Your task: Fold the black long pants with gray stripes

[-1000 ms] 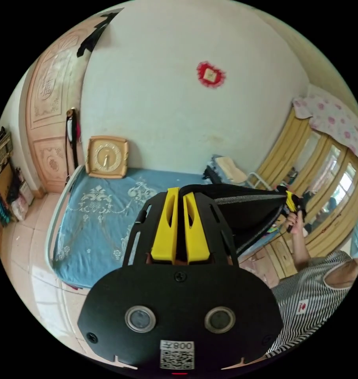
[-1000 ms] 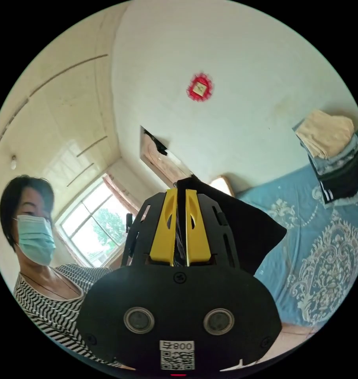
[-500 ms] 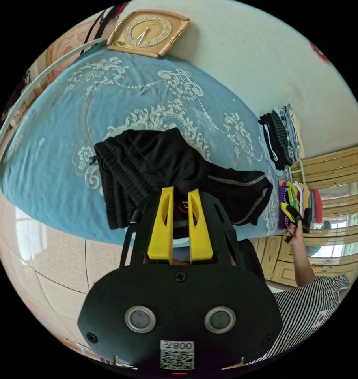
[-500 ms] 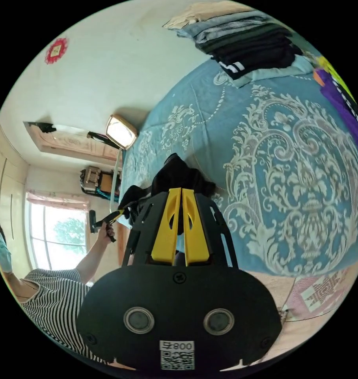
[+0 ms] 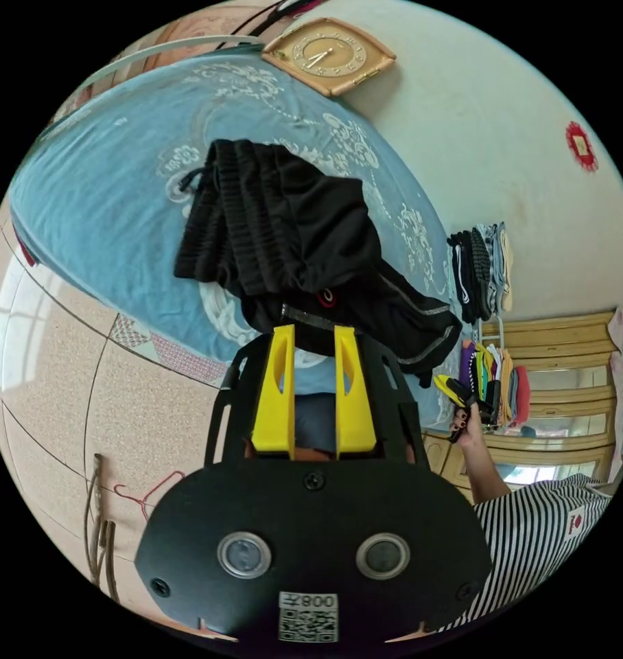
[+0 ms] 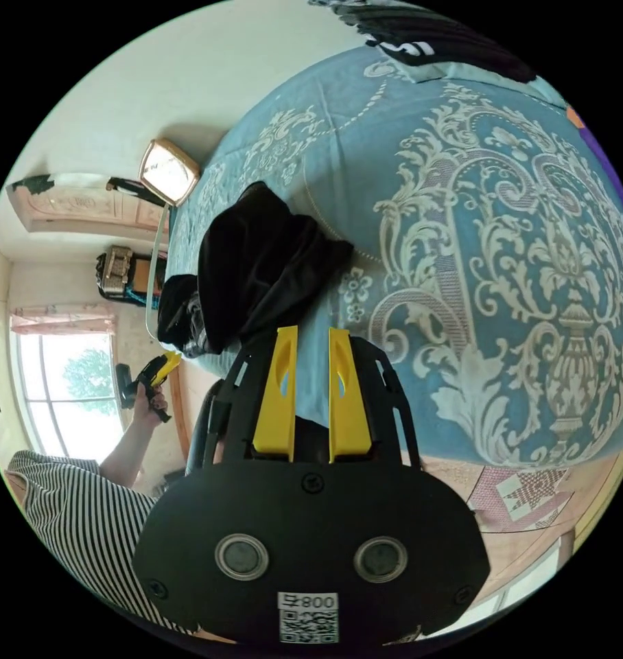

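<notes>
Bed (image 5: 99, 185) with blue patterned cover takes up most of the room in front of the person; its edge runs along a tiled floor (image 5: 64, 384). Right gripper view gives the cover's big white ornament (image 6: 531, 288) up close, which the left gripper view barely catches.

Pants (image 5: 291, 254) lie in a bunched black heap on the bed near its front edge. Left gripper view: ribbed waistband toward the clock side, gray stripes (image 5: 421, 309) running along the leg toward the stacks. Right gripper view: same pants (image 6: 256, 268) as a dark lump, stripes not visible from this side.

Two stacks of folded clothes on the bed by the wall: a dark and gray stack (image 5: 479, 271) and a bright coloured stack (image 5: 497, 384) beside it. Square clock (image 5: 328, 55) leans on the wall at the bed's other end; also seen small in the right gripper view (image 6: 167, 171).

Left gripper (image 5: 313, 336): jaws apart, nothing between them, tips just short of the pants' edge. Right gripper (image 6: 313, 336): jaws apart too, holding nothing, bed cover visible in the gap. Each view also catches the other tool in the person's hand: right one (image 5: 455, 392), left one (image 6: 154, 374); striped sleeve (image 6: 71, 508) below.
</notes>
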Demonstrator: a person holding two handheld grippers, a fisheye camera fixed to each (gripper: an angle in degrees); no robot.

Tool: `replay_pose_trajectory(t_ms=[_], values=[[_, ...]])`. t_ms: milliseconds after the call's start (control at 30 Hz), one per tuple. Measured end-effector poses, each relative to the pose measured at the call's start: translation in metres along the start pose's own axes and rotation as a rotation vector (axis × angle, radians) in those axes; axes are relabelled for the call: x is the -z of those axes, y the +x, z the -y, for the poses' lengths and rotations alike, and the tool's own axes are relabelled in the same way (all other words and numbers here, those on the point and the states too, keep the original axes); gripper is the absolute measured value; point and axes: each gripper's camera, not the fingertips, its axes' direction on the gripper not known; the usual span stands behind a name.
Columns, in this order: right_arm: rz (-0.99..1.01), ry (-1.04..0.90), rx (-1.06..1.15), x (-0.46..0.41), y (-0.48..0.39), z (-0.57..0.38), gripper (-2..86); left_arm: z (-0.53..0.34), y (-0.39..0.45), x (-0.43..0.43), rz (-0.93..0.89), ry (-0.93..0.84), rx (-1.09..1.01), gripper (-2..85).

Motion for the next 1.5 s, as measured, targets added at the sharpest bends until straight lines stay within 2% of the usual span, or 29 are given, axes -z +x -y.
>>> replay_pose_trajectory(t_ms=[167, 233, 367, 567, 667, 733, 833, 967, 1100, 1200, 1333, 1500], values=[[-0.065, -0.007, 0.006, -0.031, -0.020, 0.000, 8.2, -0.005, -0.010, -0.040, 0.114, -0.030, 0.030, 4.0], [-0.015, -0.023, 0.009, -0.041, -0.025, 0.000, 6.4, -0.009, -0.016, -0.046, 0.099, -0.031, 0.040, 2.5], [-0.046, -0.029, 0.009, -0.054, -0.029, -0.002, 3.9, -0.015, -0.035, -0.051, 0.018, -0.040, 0.082, 0.7], [-0.018, 0.012, 0.141, -0.015, -0.038, 0.005, 1.9, 0.005, -0.024, -0.006, -0.095, 0.118, -0.004, 0.1], [-0.144, 0.109, 0.303, 0.038, -0.063, 0.010, 1.6, 0.017, -0.005, 0.037, -0.124, 0.251, -0.088, 0.0], [-0.317, 0.200, 0.421, 0.084, -0.083, 0.005, 1.4, 0.018, 0.006, 0.059, -0.126, 0.309, -0.137, 0.0], [-0.516, 0.306, 0.494, 0.134, -0.087, -0.011, 1.3, 0.006, 0.013, 0.081, -0.137, 0.348, -0.199, 0.0], [-0.634, 0.284, 0.435, 0.147, -0.056, -0.035, 1.3, -0.035, -0.012, 0.069, -0.045, 0.300, -0.166, 0.1], [-0.556, 0.076, 0.249, 0.098, 0.018, -0.066, 1.2, -0.072, -0.084, 0.023, -0.002, 0.187, 0.062, 0.2], [-0.377, -0.081, 0.036, 0.058, 0.076, -0.087, 1.5, -0.090, -0.124, 0.003, -0.072, 0.172, 0.230, 0.4], [-0.150, 0.011, -0.125, 0.062, 0.110, -0.109, 2.7, -0.089, -0.125, 0.008, -0.074, 0.216, 0.223, 1.1], [-0.059, 0.141, -0.116, 0.074, 0.100, -0.098, 4.3, -0.046, -0.078, 0.004, -0.044, 0.201, 0.014, 4.1]])
